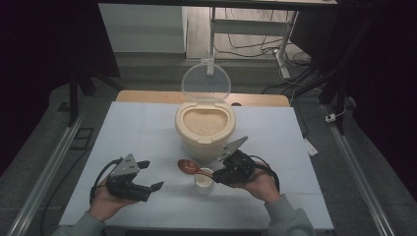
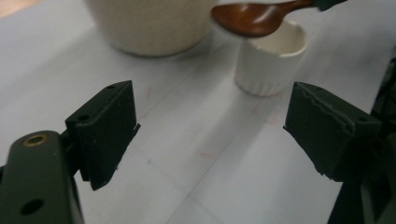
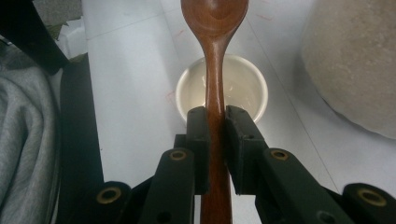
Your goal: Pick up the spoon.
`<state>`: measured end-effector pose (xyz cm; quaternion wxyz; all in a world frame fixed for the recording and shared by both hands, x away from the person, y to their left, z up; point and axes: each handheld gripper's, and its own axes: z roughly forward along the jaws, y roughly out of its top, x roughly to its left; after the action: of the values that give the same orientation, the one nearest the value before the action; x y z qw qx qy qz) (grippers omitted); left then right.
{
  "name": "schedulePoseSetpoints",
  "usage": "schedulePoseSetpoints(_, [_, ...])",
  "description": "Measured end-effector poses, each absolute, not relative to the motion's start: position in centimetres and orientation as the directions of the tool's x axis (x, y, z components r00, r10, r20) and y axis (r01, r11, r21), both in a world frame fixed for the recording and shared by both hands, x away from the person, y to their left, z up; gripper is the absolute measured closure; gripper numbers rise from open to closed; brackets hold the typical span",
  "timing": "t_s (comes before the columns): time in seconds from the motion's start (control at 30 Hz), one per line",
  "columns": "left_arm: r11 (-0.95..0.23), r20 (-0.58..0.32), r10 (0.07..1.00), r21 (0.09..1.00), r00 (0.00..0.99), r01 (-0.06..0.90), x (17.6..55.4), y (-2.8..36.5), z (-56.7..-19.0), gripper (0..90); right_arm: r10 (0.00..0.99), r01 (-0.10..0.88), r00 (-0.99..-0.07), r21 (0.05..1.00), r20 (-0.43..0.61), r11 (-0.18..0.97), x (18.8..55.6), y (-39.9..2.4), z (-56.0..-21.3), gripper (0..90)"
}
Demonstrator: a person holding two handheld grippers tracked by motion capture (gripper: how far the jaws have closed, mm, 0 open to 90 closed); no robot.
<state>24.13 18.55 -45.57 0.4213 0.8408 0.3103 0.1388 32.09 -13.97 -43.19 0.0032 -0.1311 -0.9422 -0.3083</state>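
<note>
A cream rice container [image 1: 205, 126] stands mid-table with its clear lid [image 1: 206, 82] up and rice inside. In front of it sits a small white cup [image 1: 204, 181] [image 2: 269, 60] [image 3: 223, 88]. My right gripper [image 1: 220, 173] [image 3: 216, 116] is shut on the handle of a brown wooden spoon [image 1: 188, 167] [image 3: 214, 28] [image 2: 257, 19], whose bowl hovers just past the cup's rim. My left gripper [image 1: 150, 175] [image 2: 210, 133] is open with nothing between its jaws, a short way left of the cup.
A white mat [image 1: 137, 132] covers the table, with a wooden edge [image 1: 147, 96] showing behind it. Metal rails [image 1: 54, 162] run along both sides of the table. A grey sleeve [image 3: 23, 140] lies left of the right gripper.
</note>
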Motion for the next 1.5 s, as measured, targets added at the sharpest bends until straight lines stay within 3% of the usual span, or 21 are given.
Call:
schedulePoseSetpoints(0.47, [-0.557, 0.039, 0.512, 0.776, 0.858, 0.297, 25.8, 13.6, -42.7, 21.7, 0.221, 0.227, -0.972, 0.573, 0.082, 0.787, 31.8, -13.3, -43.3, 79.9])
schedulePoseSetpoints(0.77, [-0.672, 0.065, 0.396, 0.701, 0.916, 0.240, 26.9, 10.0, -42.2, 24.5, 0.199, 0.210, -0.977, 0.570, 0.082, 0.794, 31.6, -12.7, -43.4, 79.9])
schedulePoseSetpoints(0.97, [-0.740, 0.056, 0.319, 0.639, 0.946, 0.211, 27.5, 8.2, -42.5, 33.1, 0.180, 0.187, -0.981, 0.566, 0.069, 0.803, 31.2, -12.2, -43.3, 79.9])
schedulePoseSetpoints(1.5, [-0.821, 0.043, 0.243, 0.541, 0.969, 0.182, 28.1, 7.2, -43.7, 56.7, 0.087, 0.087, -0.996, 0.569, 0.027, 0.818, 30.2, -11.6, -42.8, 79.9])
